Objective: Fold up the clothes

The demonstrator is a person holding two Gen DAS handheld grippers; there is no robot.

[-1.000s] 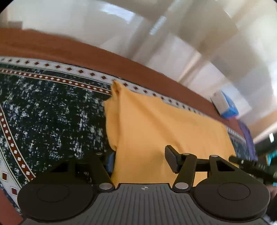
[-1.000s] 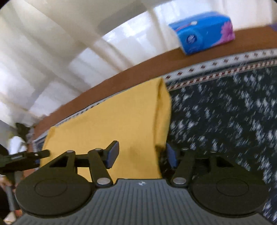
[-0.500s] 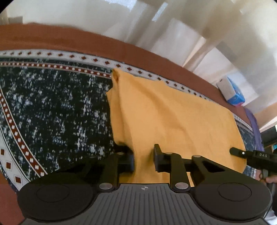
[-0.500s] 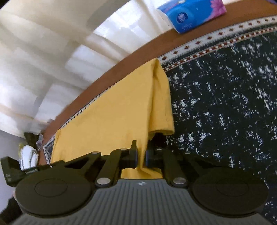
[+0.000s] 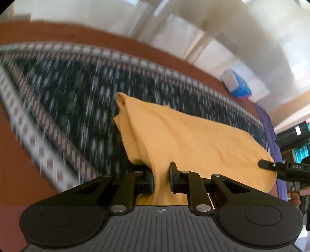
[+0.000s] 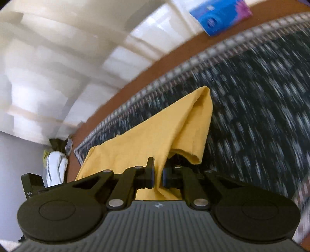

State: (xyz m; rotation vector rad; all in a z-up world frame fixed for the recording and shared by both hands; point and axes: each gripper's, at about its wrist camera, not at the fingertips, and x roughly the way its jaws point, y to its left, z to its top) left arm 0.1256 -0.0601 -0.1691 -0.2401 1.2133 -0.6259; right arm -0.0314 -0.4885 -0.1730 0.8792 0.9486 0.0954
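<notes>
left gripper (image 5: 161, 179) and right gripper (image 6: 158, 177) each pinch a near corner of the yellow garment (image 5: 184, 139), jaws pressed on cloth. the garment, already doubled along its sides, rises off the patterned rug (image 5: 67, 100); its far edge lies short of the rug's border. a fold seems midway. beyond the rug sits a blue tissue pack (image 6: 219, 15).

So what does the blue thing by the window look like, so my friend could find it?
Start at the big dark patterned rug and follow it to its brown far border, under the white curtains. There lies a blue tissue pack with a purple-pink end, the only blue thing, well away from the yellow cloth.
</notes>
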